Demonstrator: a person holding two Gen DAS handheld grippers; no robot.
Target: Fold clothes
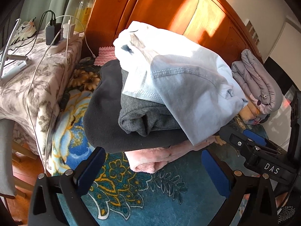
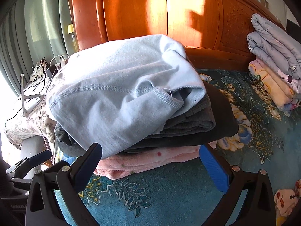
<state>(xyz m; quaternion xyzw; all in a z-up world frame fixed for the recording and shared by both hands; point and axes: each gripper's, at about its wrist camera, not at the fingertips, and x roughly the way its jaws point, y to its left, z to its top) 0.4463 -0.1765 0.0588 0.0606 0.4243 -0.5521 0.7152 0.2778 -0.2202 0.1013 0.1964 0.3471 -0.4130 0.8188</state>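
Note:
A stack of folded clothes sits on the blue floral bedspread (image 1: 143,194) (image 2: 169,194). On top lies a pale blue garment (image 1: 178,79) (image 2: 122,86), under it a grey one (image 1: 143,116) (image 2: 195,120), then a dark charcoal fleece (image 1: 101,120) (image 2: 222,120), with a pink fleece (image 1: 150,160) (image 2: 146,162) at the bottom. My left gripper (image 1: 152,171) stands open just in front of the stack, nothing between its fingers. My right gripper (image 2: 152,163) is open too, facing the pink layer's front edge. The right gripper (image 1: 250,145) also shows at the right of the left wrist view.
A wooden headboard (image 1: 169,9) (image 2: 150,15) rises behind the stack. Folded quilts (image 1: 257,86) (image 2: 276,60) are piled at the right. A bedside table with a floral cloth (image 1: 37,75) (image 2: 24,120), chargers and cables stands at the left, before green curtains (image 2: 37,28).

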